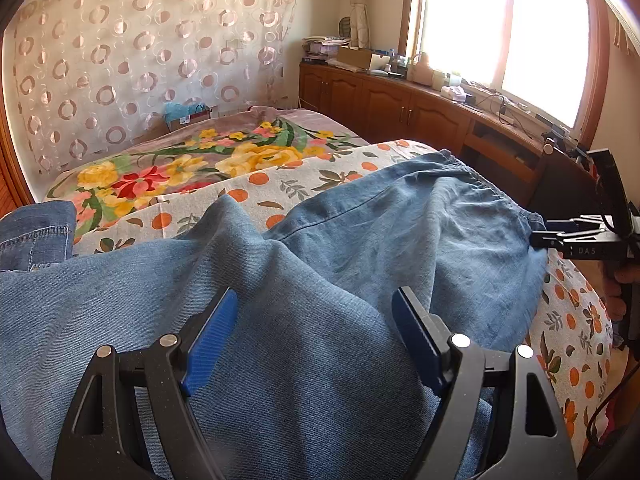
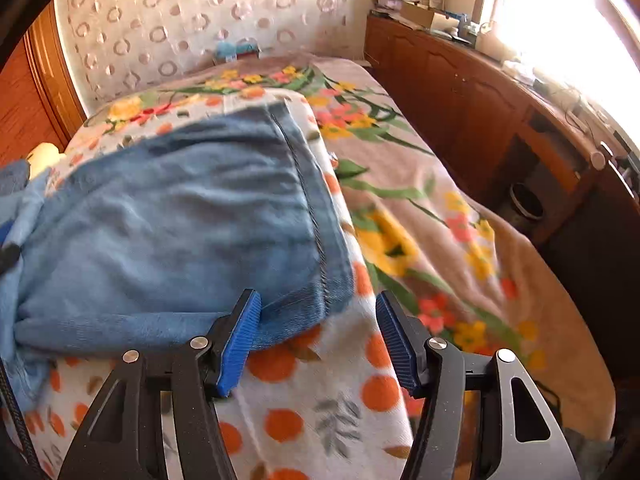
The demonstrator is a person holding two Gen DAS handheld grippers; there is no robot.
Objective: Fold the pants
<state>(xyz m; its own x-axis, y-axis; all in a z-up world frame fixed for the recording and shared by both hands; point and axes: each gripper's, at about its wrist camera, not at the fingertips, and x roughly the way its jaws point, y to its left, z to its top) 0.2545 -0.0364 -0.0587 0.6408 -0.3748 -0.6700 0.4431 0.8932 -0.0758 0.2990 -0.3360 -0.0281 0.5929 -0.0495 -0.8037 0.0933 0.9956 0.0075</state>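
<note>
The blue denim pants (image 1: 320, 248) lie rumpled across the orange-print bedspread (image 2: 320, 412), soft, limp and fairly heavy, best pinched at the stitched hem beside the right gripper (image 2: 316, 336), both it and the left gripper (image 1: 316, 340) with jaws apart.

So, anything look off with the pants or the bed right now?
Nothing damaged or spilled. The pants lie rumpled rather than flat on the orange-print blanket, with a fold humped up mid-fabric. Both the left gripper and right gripper are open, holding nothing.

pants (image 1: 280, 320) cut off at frame bottom, windowsill clutter (image 1: 460, 88) indistinct
</note>
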